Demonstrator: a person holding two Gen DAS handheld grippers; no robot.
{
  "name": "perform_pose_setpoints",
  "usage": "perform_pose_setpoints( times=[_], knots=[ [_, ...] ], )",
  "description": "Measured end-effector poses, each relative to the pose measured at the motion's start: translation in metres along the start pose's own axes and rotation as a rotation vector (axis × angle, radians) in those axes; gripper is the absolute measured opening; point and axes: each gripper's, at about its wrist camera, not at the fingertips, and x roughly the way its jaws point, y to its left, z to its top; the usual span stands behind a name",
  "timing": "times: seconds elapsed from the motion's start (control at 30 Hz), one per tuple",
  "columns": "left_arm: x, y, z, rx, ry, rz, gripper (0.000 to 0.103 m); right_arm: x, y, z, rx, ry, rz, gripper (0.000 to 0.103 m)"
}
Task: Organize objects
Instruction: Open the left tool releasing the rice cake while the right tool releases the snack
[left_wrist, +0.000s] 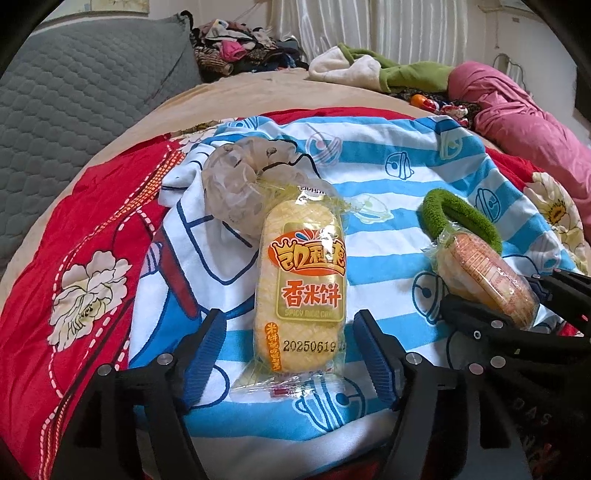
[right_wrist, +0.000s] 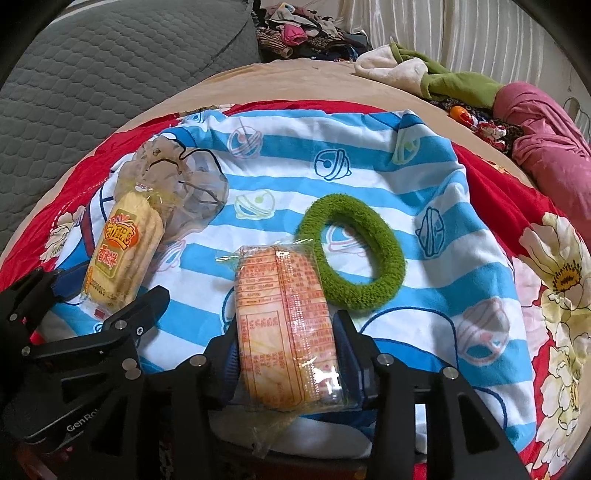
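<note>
the left gripper (left_wrist: 290, 354) stood open, pads clear of the front-up rice cracker packet (left_wrist: 301, 284) that lay between them on the striped blue cloth (left_wrist: 388, 177), its far end touching a clear scrunchie (left_wrist: 236, 184). the right gripper (right_wrist: 286, 354) flanked a second, label-up packet (right_wrist: 286, 332) just beside a green hair ring (right_wrist: 354, 254); whether its pads still pressed the wrapper could not be told. both packets looked light, crackly and slick, the crackers brittle, so a gentle hold across the narrow middle seemed safest
</note>
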Motion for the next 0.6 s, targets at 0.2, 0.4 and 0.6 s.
perform_pose_setpoints(
  times=[0.2, 0.4, 0.6],
  knots=[
    [-0.0005, 0.0013, 0.0010, 0.003, 0.008, -0.004, 0.074, -0.0011, -0.0018, -0.0005, 0.010, 0.009, -0.007, 0.052],
    [-0.0022, 0.0028, 0.0014, 0.002, 0.010, -0.008, 0.075, -0.0027, -0.0026, -0.0007, 0.014, 0.006, -0.017, 0.058],
    [-0.0034, 0.0036, 0.0016, -0.003, 0.013, -0.011, 0.075, -0.0041, -0.0058, -0.0004, 0.022, 0.008, -0.020, 0.062]
  ],
)
